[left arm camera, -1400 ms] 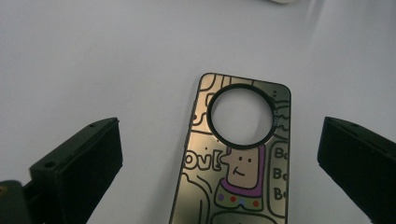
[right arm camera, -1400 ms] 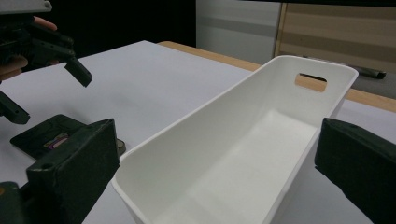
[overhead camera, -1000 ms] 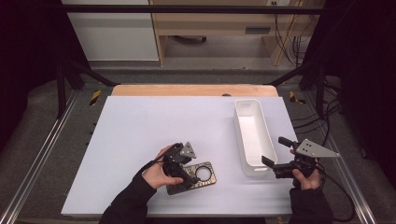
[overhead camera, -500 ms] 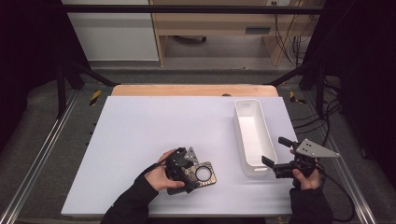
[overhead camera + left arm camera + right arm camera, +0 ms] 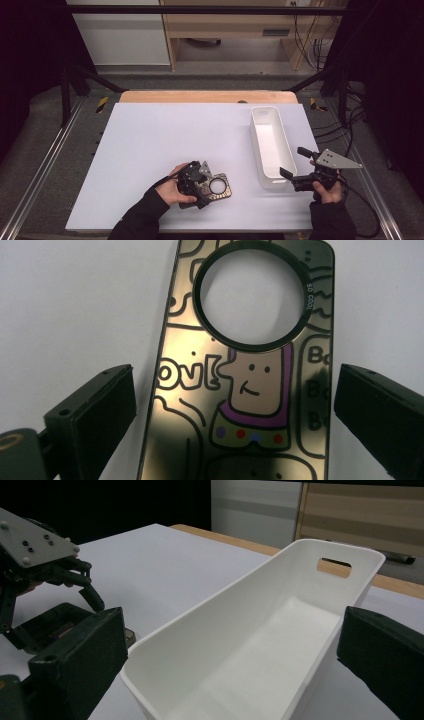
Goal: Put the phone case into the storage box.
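Observation:
A flat, shiny dark-gold plate [image 5: 226, 193] with cartoon drawings and a large round hole lies on the white table near the front edge. In the left gripper view the plate [image 5: 250, 390] runs lengthwise between the jaws of my left gripper [image 5: 235, 390], which is open and stands a jaw on each side of it, clear of its edges. From above, the left gripper [image 5: 197, 187] hangs right over the plate's left end. My right gripper [image 5: 294, 161] is open beside the near end of a long white bin [image 5: 270, 145]. The empty bin [image 5: 260, 645] sits between the right gripper's [image 5: 235, 650] jaws.
The white tabletop [image 5: 165, 135] ends at a wooden strip [image 5: 200, 96] at the back. Metal frame rails [image 5: 45, 165] run along both sides. The bin has a handle slot [image 5: 336, 567] in its far wall. The left gripper [image 5: 35, 565] shows at the left of the right gripper view.
The left gripper has moved a little toward the front edge and down over the plate. The right gripper and the bin have stayed put.

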A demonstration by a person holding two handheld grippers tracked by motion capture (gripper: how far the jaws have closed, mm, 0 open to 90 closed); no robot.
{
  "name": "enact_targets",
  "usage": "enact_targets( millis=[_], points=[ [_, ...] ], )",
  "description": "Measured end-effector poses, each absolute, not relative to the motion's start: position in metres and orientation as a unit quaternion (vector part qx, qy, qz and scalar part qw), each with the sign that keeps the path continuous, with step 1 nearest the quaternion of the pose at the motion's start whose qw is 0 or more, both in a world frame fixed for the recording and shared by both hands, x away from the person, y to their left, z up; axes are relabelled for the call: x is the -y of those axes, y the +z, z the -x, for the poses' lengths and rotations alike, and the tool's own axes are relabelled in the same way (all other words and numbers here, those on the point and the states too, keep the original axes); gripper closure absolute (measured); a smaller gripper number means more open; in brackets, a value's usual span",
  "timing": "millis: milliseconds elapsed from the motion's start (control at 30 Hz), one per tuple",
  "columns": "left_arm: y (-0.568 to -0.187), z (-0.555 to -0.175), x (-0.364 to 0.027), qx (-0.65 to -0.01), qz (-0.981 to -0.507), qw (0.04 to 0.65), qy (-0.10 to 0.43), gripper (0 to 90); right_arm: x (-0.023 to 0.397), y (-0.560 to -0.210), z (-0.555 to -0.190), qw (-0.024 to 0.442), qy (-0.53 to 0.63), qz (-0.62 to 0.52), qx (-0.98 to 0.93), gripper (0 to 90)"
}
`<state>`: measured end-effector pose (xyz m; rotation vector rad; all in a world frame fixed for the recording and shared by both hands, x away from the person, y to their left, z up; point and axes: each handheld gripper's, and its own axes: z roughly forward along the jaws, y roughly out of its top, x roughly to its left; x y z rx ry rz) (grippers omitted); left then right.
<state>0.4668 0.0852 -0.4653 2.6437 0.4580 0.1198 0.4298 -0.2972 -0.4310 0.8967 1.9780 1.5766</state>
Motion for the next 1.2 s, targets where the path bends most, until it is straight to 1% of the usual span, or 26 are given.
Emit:
enact_targets(
  millis=[267,1200],
  points=[
    [-0.4683,-0.4671,-0.0833,-0.153,-0.963,0.218,0.04,6.6,0.297,-0.4312,-0.4299,0.227,0.572,-0.326,-0.718,0.3],
    [-0.4673,-0.4684,-0.0793,-0.126,-0.97,0.202,0.043,8.9,0.2958,-0.4319,-0.4305,0.225,0.571,-0.326,-0.719,0.3]
  ],
)
